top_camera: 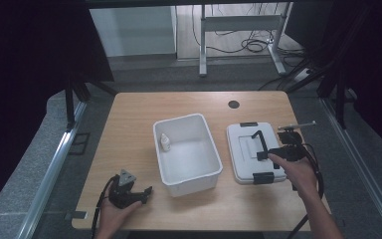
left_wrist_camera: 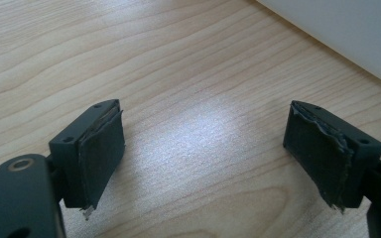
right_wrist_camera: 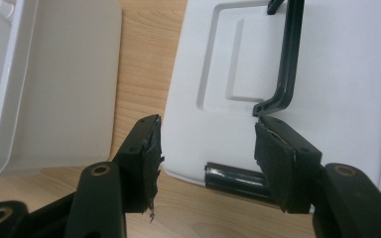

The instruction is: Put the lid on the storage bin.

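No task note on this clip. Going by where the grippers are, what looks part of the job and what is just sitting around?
Likely in play:
- lid, right gripper open over its near edge
- tub
- small bottle inside the tub

Idle or background:
- left gripper, open over bare table
- desk frame and cables behind

The high view looked forward and down from above the person's side onto the whole wooden table [top_camera: 129,119], from far enough to take in the floor and a desk frame [top_camera: 238,30] beyond the far edge. The left gripper view sat low and close over bare wood by the near left corner, facing the white bin [left_wrist_camera: 347,34], whose wall crossed its top right; the high view shared that bin [top_camera: 188,152]. The right gripper view looked steeply down from near the white lid [right_wrist_camera: 327,89], with the bin at its left; the high view shared this lid [top_camera: 246,154].
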The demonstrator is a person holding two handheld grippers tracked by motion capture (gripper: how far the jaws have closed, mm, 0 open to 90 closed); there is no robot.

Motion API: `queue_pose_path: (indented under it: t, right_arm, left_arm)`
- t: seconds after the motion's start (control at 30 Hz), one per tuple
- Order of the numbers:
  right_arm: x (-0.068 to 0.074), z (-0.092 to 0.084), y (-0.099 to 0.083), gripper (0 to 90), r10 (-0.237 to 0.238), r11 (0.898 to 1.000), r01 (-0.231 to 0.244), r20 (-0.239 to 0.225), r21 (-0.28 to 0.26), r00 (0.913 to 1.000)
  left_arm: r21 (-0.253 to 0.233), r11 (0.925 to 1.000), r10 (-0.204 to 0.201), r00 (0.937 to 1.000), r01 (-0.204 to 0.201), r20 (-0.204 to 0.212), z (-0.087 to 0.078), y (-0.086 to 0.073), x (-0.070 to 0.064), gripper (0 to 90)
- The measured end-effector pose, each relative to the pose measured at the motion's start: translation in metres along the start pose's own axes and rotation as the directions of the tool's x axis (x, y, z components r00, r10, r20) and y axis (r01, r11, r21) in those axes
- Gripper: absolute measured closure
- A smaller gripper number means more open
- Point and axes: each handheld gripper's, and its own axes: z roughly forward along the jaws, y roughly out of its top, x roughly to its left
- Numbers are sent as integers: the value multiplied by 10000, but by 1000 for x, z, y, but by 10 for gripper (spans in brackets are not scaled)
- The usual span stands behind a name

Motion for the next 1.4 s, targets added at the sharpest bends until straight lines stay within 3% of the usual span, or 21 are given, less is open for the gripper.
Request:
queue_pose_path:
  t: [0.27, 0.93, 1.1, 1.4]
  right_arm:
    - [-8, 12, 20, 462, 218, 9973, -231, 188, 701, 9996]
    - [-28, 26, 66, 546, 621, 9846, -713, 620, 1598, 9961]
    - [-33, 33, 72, 573, 627, 9789, -792, 919, 1882, 9938]
    - [-42, 52, 79, 660, 924, 9709, -1101, 916, 2127, 9915]
  left_arm:
    - [6, 10000, 3, 10000, -3, -6, 0, 0, 0, 160]
    - [50, 10000, 73, 10000, -74, 67, 0, 0, 0, 141]
    - [50, 10000, 75, 9999, -76, 68, 0, 0, 0, 140]
    - [54, 9999, 88, 9999, -89, 82, 0, 0, 0, 137]
